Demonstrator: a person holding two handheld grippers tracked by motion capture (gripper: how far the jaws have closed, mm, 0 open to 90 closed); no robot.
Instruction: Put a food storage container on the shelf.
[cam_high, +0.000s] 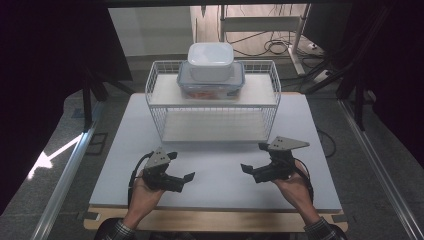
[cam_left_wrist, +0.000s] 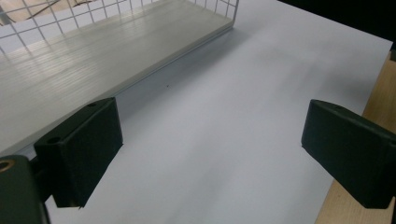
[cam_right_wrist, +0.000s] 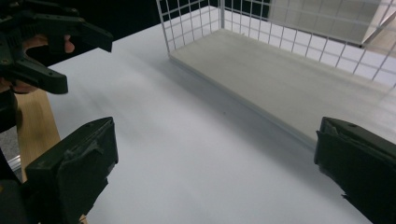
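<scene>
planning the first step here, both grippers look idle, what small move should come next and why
Probably raise both grippers toward the white lidded plastic container stacked on the clear blue-rimmed box atop the white wire rack. The left gripper and right gripper hover open and empty, low over the white board, well short of it.

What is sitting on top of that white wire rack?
On the wire rack lies a clear box with a blue rim, and a white tub sits on it. Its contents are partly covered.
</scene>
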